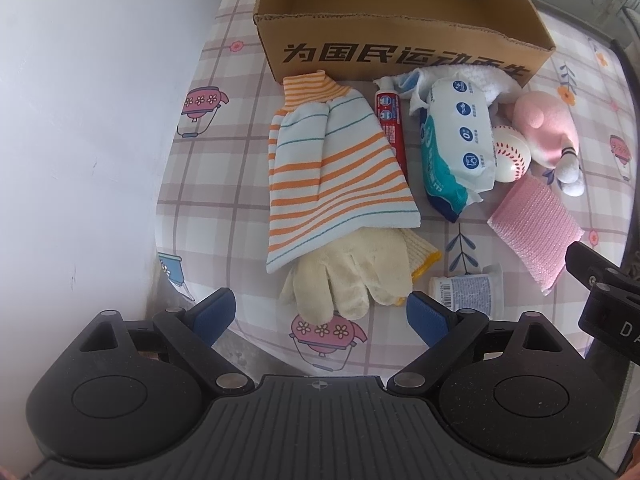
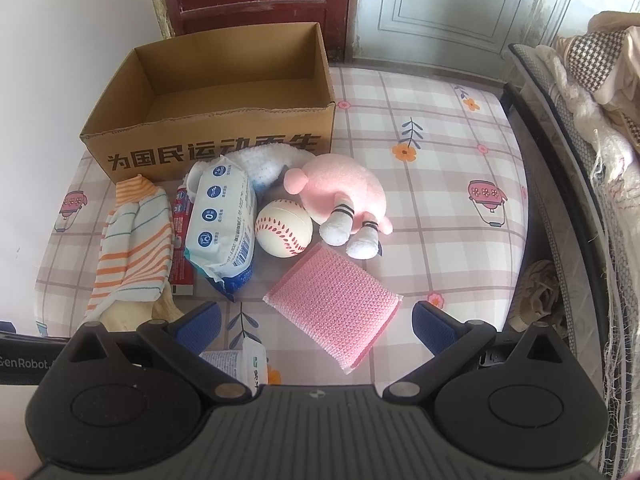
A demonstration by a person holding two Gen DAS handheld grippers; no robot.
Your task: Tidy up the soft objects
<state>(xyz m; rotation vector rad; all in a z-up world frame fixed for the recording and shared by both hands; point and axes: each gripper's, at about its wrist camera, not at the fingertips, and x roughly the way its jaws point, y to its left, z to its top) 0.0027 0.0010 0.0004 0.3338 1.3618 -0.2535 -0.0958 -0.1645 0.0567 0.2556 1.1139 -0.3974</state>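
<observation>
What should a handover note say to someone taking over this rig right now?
Left gripper: open, holding nothing, poised just short of the cream glove.
Right gripper: open, holding nothing, poised over the near edge of the pink sponge.
Box: at the back of the table, and nothing can be seen in it.
In front of it: striped mitt lying over the glove, toothpaste, wipes pack, white cloth, baseball, pink plush, and a small tube nearest the grippers.
Done: nothing yet.
Left: all the soft items still need putting away, probably into the box.
</observation>
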